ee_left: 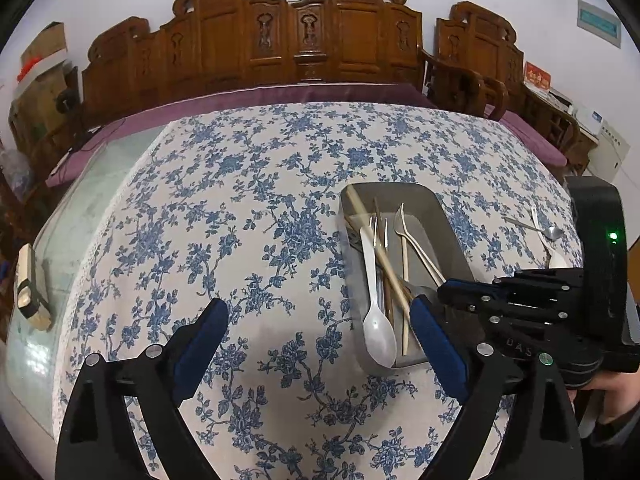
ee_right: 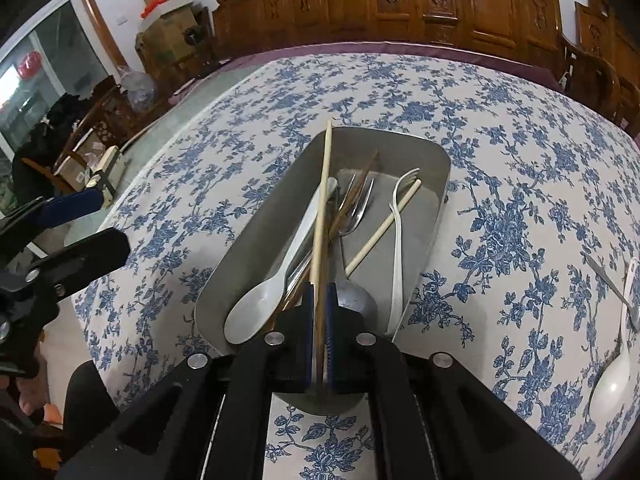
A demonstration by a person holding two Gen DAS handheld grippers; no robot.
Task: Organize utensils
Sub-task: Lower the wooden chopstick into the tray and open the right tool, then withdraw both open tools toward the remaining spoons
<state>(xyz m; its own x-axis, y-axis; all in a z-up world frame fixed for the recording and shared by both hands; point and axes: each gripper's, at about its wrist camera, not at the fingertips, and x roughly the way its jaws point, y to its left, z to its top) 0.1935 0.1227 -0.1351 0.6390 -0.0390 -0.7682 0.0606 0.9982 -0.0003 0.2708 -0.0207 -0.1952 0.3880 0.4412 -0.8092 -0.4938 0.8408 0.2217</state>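
- The tray (ee_right: pixel 436 168) is already holding most of the utensils: a white spoon (ee_right: pixel 260 304), a metal fork (ee_right: pixel 356 212), a white fork (ee_right: pixel 396 240), a pale chopstick (ee_right: pixel 380 232), some darker sticks and a metal spoon bowl just ahead of the right jaws; so the bulk of the sorting is looking done.
- The right gripper (ee_right: pixel 319 308) is sitting at the tray's near end with its jaws clamping a long chopstick (ee_right: pixel 325 184); the stick is running straight ahead from the jaws, over the other pieces, with its far tip reaching past the far rim; judging by this, it is being laid in but is not yet released.
- The left gripper (ee_left: pixel 316 320) is hovering over the desk (ee_left: pixel 240 200) beside the tray, jaws spread wide with nothing between them; the tray is lying just to the right of its right jaw.
- Two pieces are still waiting on the desk, well to the right of the right jaws: a white spoon (ee_right: pixel 612 384) and a metal spoon (ee_right: pixel 612 284), crossing each other; these look like what is left.
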